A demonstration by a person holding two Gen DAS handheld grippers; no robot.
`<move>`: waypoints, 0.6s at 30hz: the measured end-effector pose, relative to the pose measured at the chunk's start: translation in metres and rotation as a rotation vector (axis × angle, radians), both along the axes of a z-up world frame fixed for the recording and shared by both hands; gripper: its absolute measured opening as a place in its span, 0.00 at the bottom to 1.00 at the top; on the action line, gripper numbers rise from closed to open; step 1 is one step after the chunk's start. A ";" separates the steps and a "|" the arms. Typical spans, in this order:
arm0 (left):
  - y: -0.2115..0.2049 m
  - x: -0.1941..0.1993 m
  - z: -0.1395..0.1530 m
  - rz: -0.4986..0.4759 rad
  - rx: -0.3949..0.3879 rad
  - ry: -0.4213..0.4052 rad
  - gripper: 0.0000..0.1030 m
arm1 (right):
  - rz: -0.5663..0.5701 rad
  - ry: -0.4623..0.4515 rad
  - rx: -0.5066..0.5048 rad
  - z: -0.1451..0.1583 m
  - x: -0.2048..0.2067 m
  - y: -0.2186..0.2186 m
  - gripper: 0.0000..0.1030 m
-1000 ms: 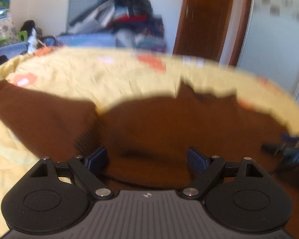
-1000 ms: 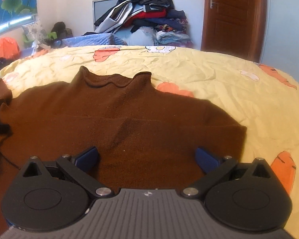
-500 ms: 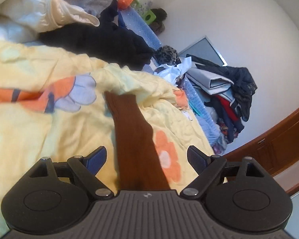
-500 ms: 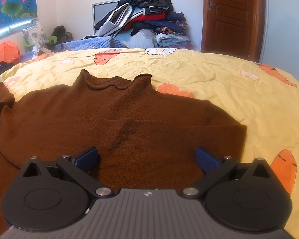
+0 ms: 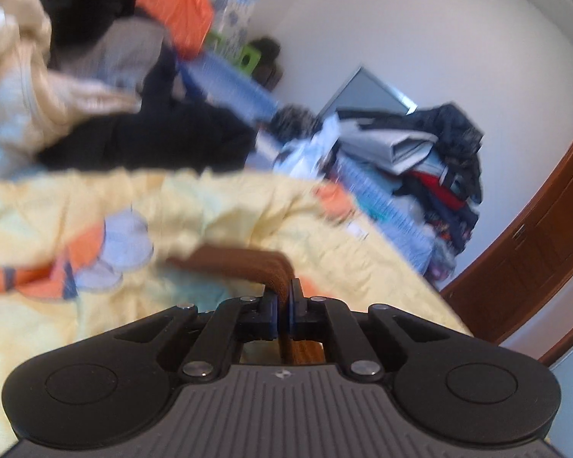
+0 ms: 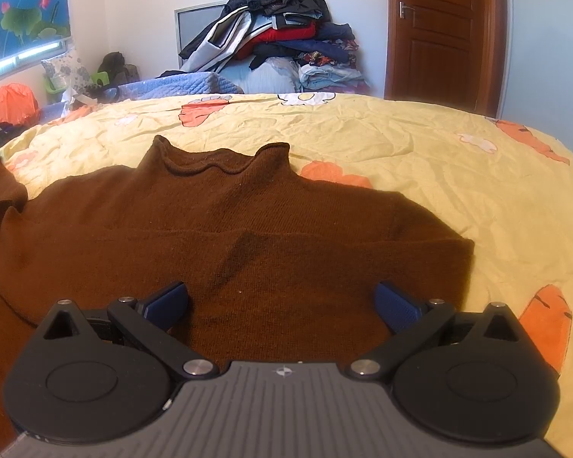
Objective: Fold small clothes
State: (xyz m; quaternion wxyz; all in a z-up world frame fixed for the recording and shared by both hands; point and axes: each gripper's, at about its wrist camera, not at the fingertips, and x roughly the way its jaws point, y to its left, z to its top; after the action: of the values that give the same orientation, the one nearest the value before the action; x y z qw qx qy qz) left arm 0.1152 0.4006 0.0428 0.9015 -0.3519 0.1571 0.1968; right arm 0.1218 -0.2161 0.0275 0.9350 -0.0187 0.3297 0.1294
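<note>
A brown knit sweater (image 6: 217, 244), roll-necked and finely ribbed, is spread flat on the crumpled yellow quilt (image 6: 420, 141) ahead of the right tongs (image 6: 280, 299), whose blue pads are held wide apart. Its narrow sleeve (image 5: 248, 263) is pinched between the clenched left tongs (image 5: 282, 307).

The left hand-held gripper (image 5: 282, 307), black with blue-padded fingers, has its jaws closed together on a fold of brown knitted sleeve (image 5: 275, 271). The right hand-held gripper (image 6: 282, 301) is level, its jaws spread wide, pads (image 6: 166, 301) gripping nothing.
</note>
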 end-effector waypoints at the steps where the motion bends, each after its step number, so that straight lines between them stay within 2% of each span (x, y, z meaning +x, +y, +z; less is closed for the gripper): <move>1: 0.000 -0.011 0.012 0.010 0.012 -0.028 0.05 | 0.000 0.000 0.003 0.000 0.000 0.000 1.00; 4: 0.001 -0.052 0.041 0.032 0.035 -0.088 0.05 | -0.001 -0.002 0.014 0.001 -0.001 -0.001 1.00; 7: -0.007 -0.083 0.060 0.054 0.110 -0.083 0.05 | -0.002 -0.004 0.028 0.001 -0.002 -0.003 1.00; 11: -0.028 -0.110 0.075 0.063 0.111 -0.103 0.05 | -0.003 -0.004 0.038 0.002 -0.003 -0.004 1.00; 14: -0.078 -0.109 0.096 -0.040 0.138 -0.155 0.05 | -0.004 -0.005 0.053 0.002 -0.003 -0.006 1.00; 18: -0.199 -0.085 0.119 -0.368 0.201 -0.240 0.05 | -0.009 -0.004 0.086 0.003 -0.003 -0.010 1.00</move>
State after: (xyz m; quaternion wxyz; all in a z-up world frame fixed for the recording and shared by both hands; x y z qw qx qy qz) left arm 0.0298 0.2017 0.1614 0.9650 -0.2464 0.0901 0.0006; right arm 0.1184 -0.2260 0.0304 0.9362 0.0227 0.3218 0.1394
